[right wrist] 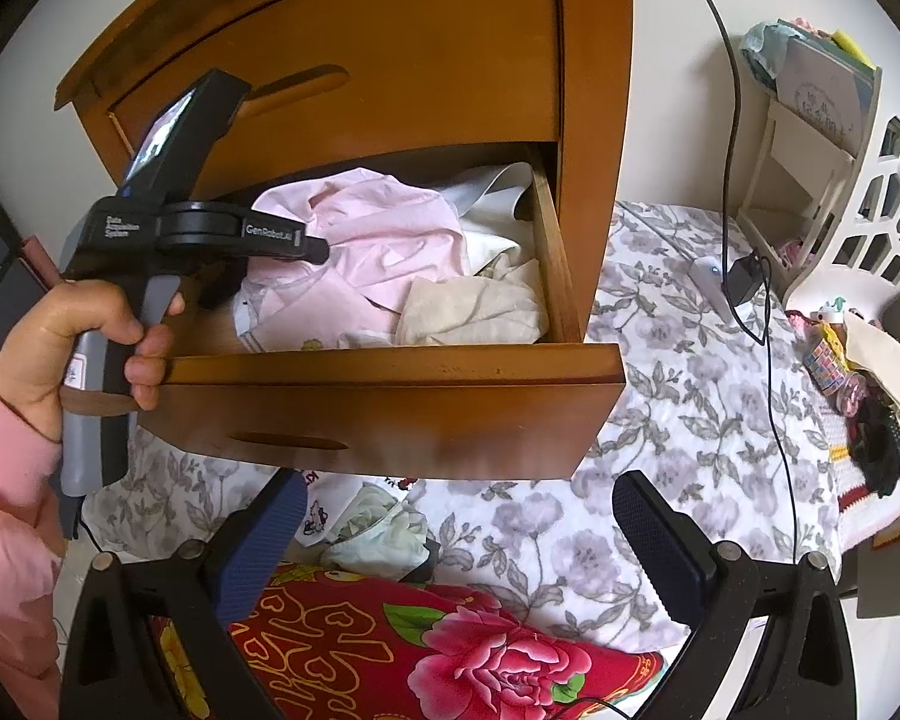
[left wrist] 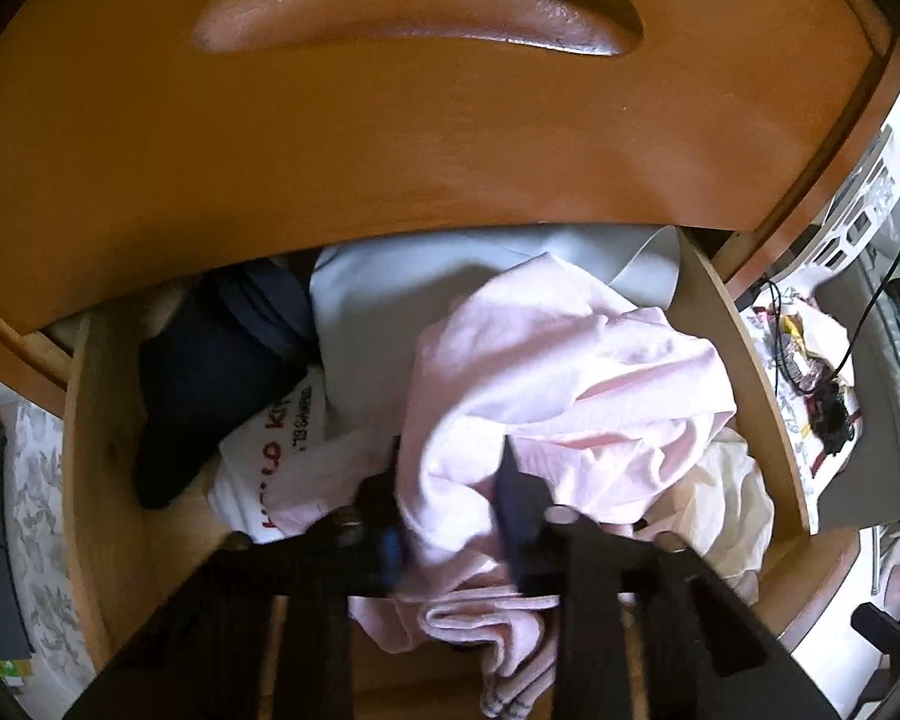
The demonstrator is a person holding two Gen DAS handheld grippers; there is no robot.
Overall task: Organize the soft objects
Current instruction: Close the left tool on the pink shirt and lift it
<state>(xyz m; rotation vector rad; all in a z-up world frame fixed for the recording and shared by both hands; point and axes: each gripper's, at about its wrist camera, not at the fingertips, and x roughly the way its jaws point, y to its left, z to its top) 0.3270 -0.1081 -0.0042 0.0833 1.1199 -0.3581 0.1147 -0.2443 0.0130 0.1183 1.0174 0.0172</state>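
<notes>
the left wrist view looks straight down into the open drawer [left wrist: 744, 372]: a pink garment [left wrist: 570, 384] heaped in the middle, a dark navy cloth [left wrist: 210, 372] pushed to the back left, a white piece with red lettering [left wrist: 270, 456] beneath, a pale grey-white fabric [left wrist: 390, 312] behind and a cream cloth [left wrist: 732, 498] at the right. none of the navy or lettered pieces shows from the other side. there the left hand-held gripper [left wrist: 450, 504] has its fingers narrowed on a fold of the pink garment, which bunches between them; it looks pinched, though blur at the tips leaves the contact a little uncertain.

the right wrist view shows the whole wooden cabinet [right wrist: 450, 60], the drawer pulled out over a bed with a flowered grey quilt [right wrist: 690, 390], and a person's hand [right wrist: 72, 342] in a pink sleeve [right wrist: 6, 480] gripping the left tool's handle, its nose angled steeply down into the drawer. the right hand-held gripper [right wrist: 456, 534] stands with its fingers wide apart, empty, above a red floral blanket [right wrist: 420, 648] and a small pale crumpled cloth [right wrist: 378, 528] on the bed.
</notes>
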